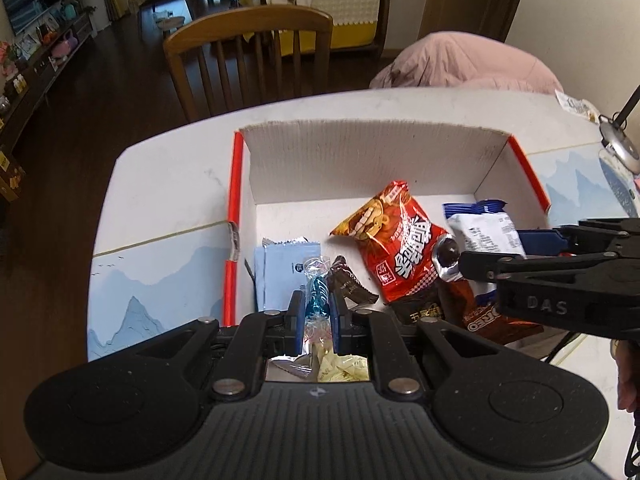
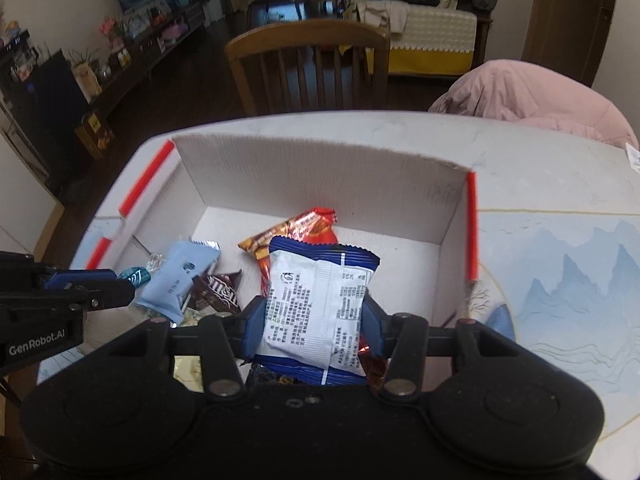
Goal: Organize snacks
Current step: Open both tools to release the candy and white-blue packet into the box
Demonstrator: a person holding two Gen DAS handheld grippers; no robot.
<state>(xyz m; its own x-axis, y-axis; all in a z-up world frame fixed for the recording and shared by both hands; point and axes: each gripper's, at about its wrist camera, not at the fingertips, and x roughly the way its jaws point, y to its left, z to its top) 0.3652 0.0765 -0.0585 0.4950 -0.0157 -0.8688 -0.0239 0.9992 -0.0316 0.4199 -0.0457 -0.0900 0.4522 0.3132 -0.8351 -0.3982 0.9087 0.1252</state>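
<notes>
Snacks are going into the cardboard box [image 1: 360, 160], and both grippers sit over its near half, each mid-delivery by my reading. The left gripper [image 1: 316, 304] is clamped on a blue twist-wrapped candy [image 1: 316, 300], its crinkly clear ends fanning out above and below the blue pads. The right gripper [image 2: 314, 312] is closed across a white and blue biscuit packet [image 2: 316, 304], a puffy foil pillow with serrated ends and small printed text.

Inside the box, seen from the right wrist view, a pale blue flat sachet [image 2: 176, 280] lies at 9 o'clock of the biscuit packet, a brown chocolate pouch [image 2: 218, 292] between them, and a glossy red crisp bag [image 2: 296, 232] at 12 o'clock, partly under it. The box walls are plain corrugated white with red edging.

Next, each gripper likely needs to lower its item onto bare floor and release; the far half toward 12 o'clock holds nothing.
</notes>
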